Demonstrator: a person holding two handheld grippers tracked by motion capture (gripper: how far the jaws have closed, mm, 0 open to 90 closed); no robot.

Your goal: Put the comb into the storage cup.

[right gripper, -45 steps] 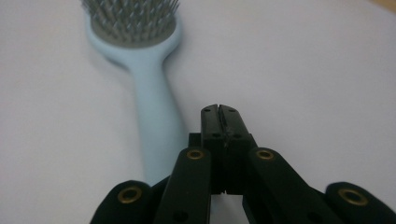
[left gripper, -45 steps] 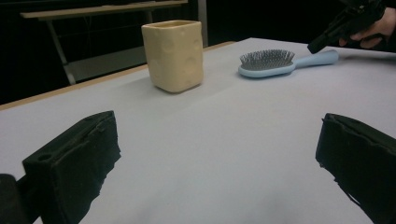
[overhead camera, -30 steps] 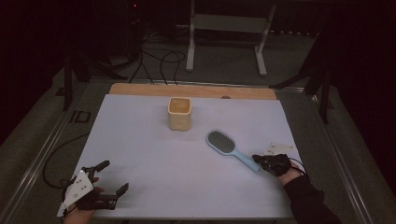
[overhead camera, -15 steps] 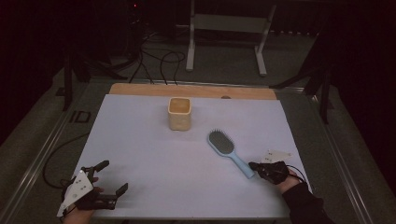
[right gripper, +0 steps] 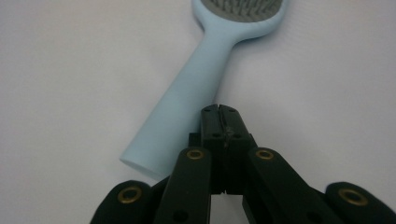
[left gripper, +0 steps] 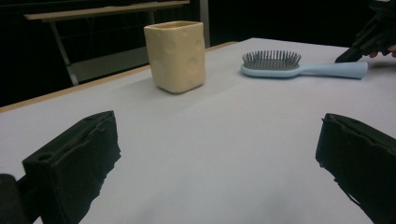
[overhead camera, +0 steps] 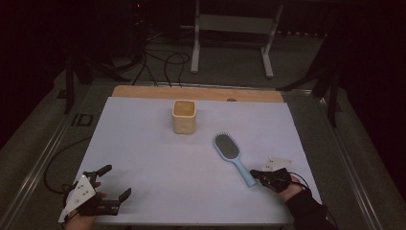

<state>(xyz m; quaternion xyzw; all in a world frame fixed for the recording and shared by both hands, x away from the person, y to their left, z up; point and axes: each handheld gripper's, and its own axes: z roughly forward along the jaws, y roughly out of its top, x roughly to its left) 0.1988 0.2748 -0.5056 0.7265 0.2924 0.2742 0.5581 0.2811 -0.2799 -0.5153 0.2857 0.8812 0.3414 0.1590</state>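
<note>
From the high view, the light blue hairbrush (overhead camera: 233, 158) lies on the white counter (overhead camera: 158, 158), its handle end touching or just beside the right gripper (overhead camera: 258, 175); the left gripper (overhead camera: 115, 184) rests near the front edge.

In the left gripper view, its jaws stand spread, with a yellow cup (left gripper: 176, 56) ahead.

In the right gripper view, the jaws are pressed together, empty, apparently against the handle's side.

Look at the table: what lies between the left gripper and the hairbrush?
Nothing. In the left gripper view, bare white tabletop runs from the open left gripper to the hairbrush. The yellow cup stands off to one side. The high view agrees.
</note>
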